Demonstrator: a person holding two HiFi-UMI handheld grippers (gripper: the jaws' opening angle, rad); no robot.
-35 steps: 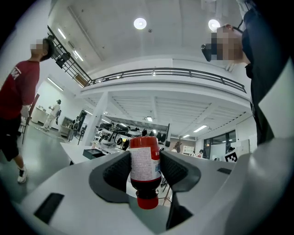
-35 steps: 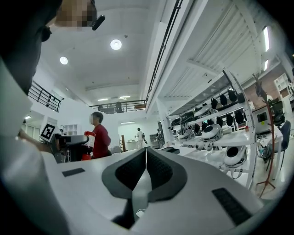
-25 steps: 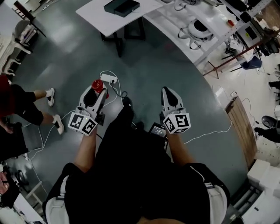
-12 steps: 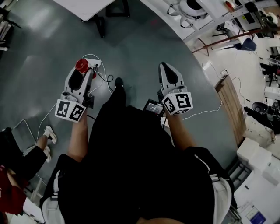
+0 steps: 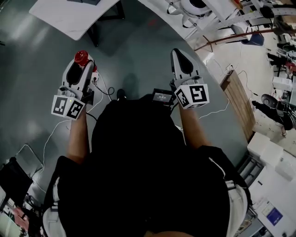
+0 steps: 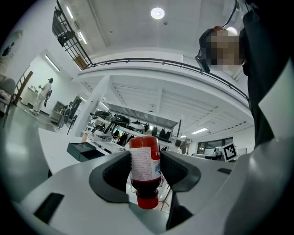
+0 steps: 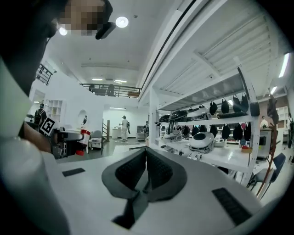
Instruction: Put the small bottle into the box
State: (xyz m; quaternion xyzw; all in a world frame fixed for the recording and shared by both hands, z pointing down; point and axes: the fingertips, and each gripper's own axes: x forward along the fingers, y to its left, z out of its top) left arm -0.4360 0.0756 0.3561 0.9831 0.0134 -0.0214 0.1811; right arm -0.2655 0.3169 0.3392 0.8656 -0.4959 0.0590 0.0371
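The small bottle (image 6: 145, 172) has dark red contents, a white label and a red cap that points back toward the camera. My left gripper (image 6: 144, 158) is shut on it, its pads pressing both sides of the label. In the head view the left gripper (image 5: 82, 62) holds the bottle (image 5: 81, 56) out over the grey floor. The black box (image 6: 85, 150) lies on a white table (image 5: 69, 18) ahead. My right gripper (image 5: 178, 52) is shut and empty, its pads (image 7: 138, 167) meeting with nothing between them.
White shelving (image 5: 217, 18) with round white equipment (image 5: 194, 7) runs along the upper right. A power strip with cables (image 5: 95, 76) lies on the floor under the left gripper. A wooden board (image 5: 238, 102) and white boxes (image 5: 273, 157) stand at the right.
The head view has swung, so the white table slid to the upper left and the bystander's legs left the picture. Both grippers stay held out in front, the bottle still gripped.
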